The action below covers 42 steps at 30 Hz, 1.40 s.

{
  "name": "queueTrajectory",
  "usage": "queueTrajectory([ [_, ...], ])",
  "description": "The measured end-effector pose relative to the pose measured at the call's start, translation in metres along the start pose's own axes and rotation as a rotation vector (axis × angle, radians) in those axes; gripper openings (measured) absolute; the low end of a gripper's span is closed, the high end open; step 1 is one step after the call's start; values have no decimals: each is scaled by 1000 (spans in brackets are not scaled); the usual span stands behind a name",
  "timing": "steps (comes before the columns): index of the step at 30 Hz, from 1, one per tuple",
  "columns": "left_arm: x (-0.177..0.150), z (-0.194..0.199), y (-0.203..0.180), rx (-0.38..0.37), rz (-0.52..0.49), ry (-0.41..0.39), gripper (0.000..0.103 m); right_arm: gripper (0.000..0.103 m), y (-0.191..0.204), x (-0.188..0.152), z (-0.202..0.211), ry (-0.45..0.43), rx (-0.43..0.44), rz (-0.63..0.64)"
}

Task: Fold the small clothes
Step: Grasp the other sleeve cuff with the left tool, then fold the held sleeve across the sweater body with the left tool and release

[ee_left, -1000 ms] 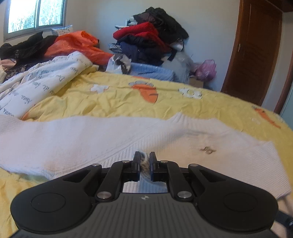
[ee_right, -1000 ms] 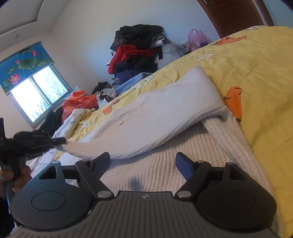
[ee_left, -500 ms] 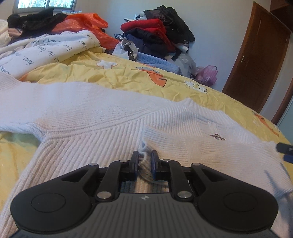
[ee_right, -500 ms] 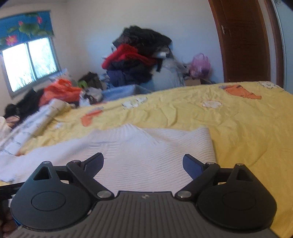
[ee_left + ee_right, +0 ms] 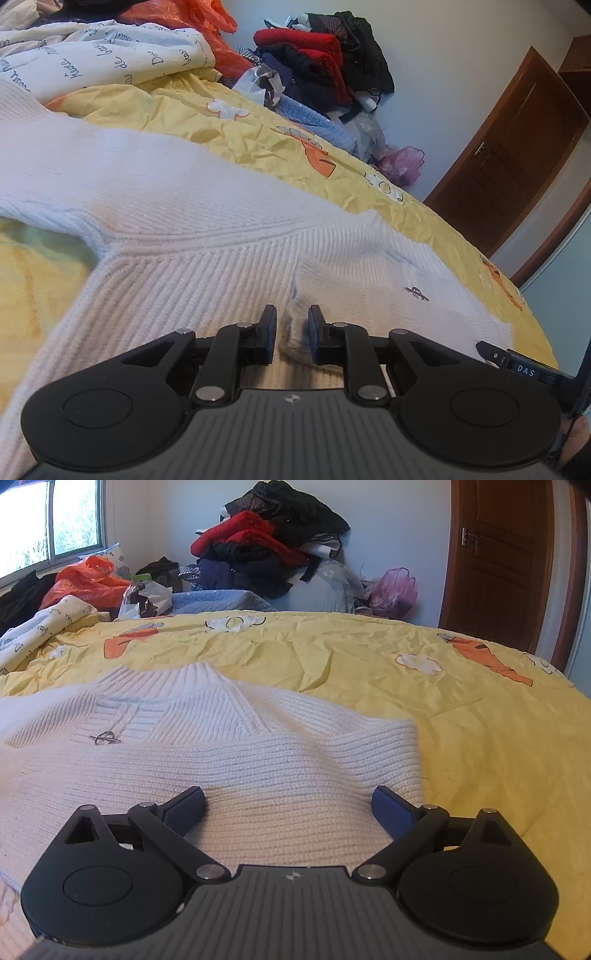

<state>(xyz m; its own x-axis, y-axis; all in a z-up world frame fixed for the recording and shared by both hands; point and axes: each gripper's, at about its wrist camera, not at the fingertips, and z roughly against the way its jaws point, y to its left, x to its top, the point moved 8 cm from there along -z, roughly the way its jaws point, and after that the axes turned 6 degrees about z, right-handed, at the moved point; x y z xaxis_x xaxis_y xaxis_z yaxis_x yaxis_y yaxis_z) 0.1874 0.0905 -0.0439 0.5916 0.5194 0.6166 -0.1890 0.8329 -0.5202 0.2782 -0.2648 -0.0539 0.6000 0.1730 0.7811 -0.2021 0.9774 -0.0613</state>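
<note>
A white ribbed knit sweater (image 5: 184, 221) lies spread on the yellow bedspread (image 5: 258, 140). One sleeve is folded across its body, and the cuff end (image 5: 293, 341) sits between the fingers of my left gripper (image 5: 291, 325). Those jaws are opening, and the pads stand a little off the cloth. In the right wrist view the sweater (image 5: 258, 760) shows its collar and a small metal emblem (image 5: 105, 737). My right gripper (image 5: 288, 805) hovers low over the sweater's near right part. Its jaws are still widening, with nothing gripped.
The yellow carrot-print bedspread (image 5: 443, 720) stretches right and far. A heap of dark and red clothes (image 5: 266, 546) is piled at the wall. An orange bag (image 5: 85, 579) and a white printed quilt (image 5: 92, 62) lie at the left. A brown door (image 5: 495, 561) stands at the right.
The sleeve that hung lifted in my left gripper now lies across the sweater's body. The left jaws have parted from it. My right gripper has rolled level, moved across, and opened wider.
</note>
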Motion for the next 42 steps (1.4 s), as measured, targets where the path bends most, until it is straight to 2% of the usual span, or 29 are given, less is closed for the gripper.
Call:
queueTrajectory([
  [1,5,12,5,6,-3,-15,20,96,0,0,0,-2,-2,1],
  [2,12,26,13,19,-9,-49,26,96,0,0,2,-5,-4,2],
  [4,33,57,39,78,3,-153,55,96,0,0,3,-8,-2,1],
  [5,48,72,57,115,26,-217,85,96,0,-1,3,-8,-3,1],
  [6,59,86,76,152,56,-284,97,96,0,-1,2,-8,-4,2],
  [8,86,112,123,227,140,-385,97,97,0,-1,3,-10,-6,4],
  [14,156,138,262,312,505,-453,97,97,-1,-1,3,-11,-6,3],
  [16,162,135,295,311,599,-440,96,97,-1,-1,3,-11,-7,3],
  [18,162,130,316,306,651,-419,96,97,-2,-1,3,-11,-9,4],
  [22,166,119,322,284,641,-416,91,97,-1,-1,3,-11,-14,5],
  [23,168,118,320,269,630,-419,86,97,-1,-1,3,-11,-15,5],
  [25,173,114,316,244,612,-407,69,97,-1,-1,3,-11,-14,5],
  [26,176,111,316,249,602,-393,57,97,-1,-1,3,-12,-14,5],
  [28,177,107,316,297,552,-377,45,97,-1,-1,3,-12,-13,5],
  [29,177,106,317,338,522,-370,28,97,-1,-1,3,-12,-13,5],
  [30,176,104,317,371,504,-363,18,97,-1,-1,3,-12,-13,5],
  [33,174,110,313,404,474,-371,14,97,-2,-1,3,-12,-13,5],
  [36,176,120,290,437,408,-405,12,97,-1,-1,3,-12,-12,4],
  [38,179,130,262,450,350,-440,12,97,-1,-1,3,-13,-12,2],
  [40,178,138,219,424,296,-480,12,97,-1,-1,3,-14,-10,0],
  [42,172,137,168,360,239,-491,10,98,0,-1,4,-15,-8,-4],
])
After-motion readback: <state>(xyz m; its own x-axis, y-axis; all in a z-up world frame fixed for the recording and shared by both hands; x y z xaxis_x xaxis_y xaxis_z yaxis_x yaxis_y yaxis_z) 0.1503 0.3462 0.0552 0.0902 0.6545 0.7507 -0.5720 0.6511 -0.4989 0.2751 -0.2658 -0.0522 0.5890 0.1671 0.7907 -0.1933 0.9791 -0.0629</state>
